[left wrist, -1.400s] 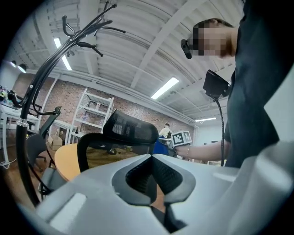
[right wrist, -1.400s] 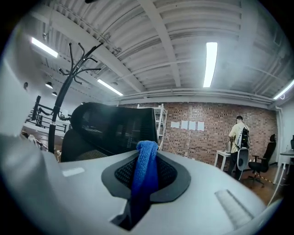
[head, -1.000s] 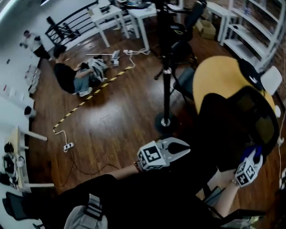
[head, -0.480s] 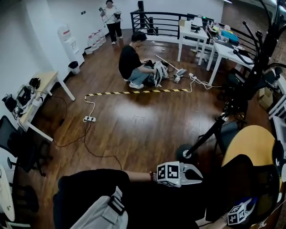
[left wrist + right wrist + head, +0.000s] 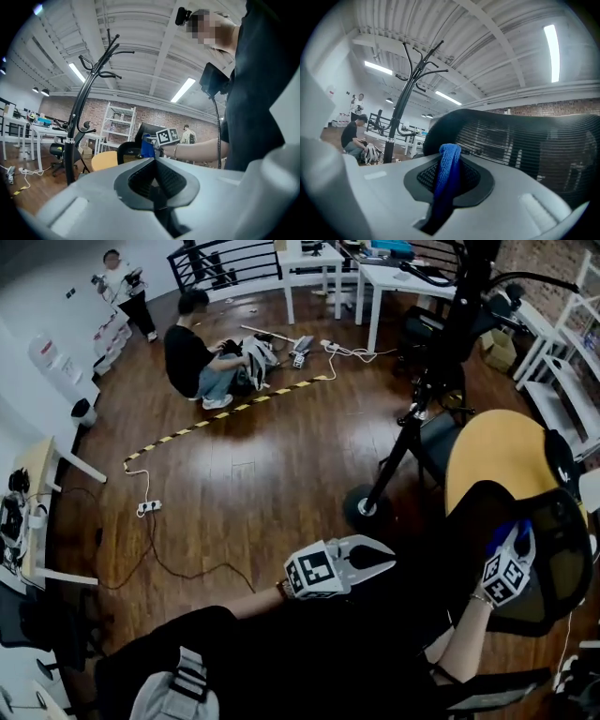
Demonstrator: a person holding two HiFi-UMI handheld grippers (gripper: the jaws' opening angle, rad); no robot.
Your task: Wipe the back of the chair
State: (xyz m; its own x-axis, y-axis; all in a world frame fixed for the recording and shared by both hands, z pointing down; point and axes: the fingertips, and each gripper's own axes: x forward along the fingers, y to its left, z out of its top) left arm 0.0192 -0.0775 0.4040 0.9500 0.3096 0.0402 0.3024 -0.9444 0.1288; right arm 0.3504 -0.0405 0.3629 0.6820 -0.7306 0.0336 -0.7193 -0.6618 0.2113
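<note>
The right gripper's [image 5: 450, 164] jaws are clamped on a blue cloth [image 5: 446, 180], which is pinched upright between them with its folded end sticking out past the tips. The black mesh chair back [image 5: 525, 140] is seen just beyond the cloth, filling the right half of the right gripper view; whether cloth and mesh touch cannot be told. In the head view this gripper is held at the right edge of the frame, against the upper rim of the chair back, with the cloth showing at its tip.

The left gripper's [image 5: 155, 174] jaws are closed together with nothing between them. In the head view it is held at lower centre, well apart from the chair, pointing right.

A yellow seat [image 5: 497, 460] is seen just above the chair back. A coat stand [image 5: 405, 432] rises left of it. At upper left a person [image 5: 192, 362] is crouched on the wooden floor [image 5: 272, 493], beside a strip of striped tape [image 5: 225, 412].
</note>
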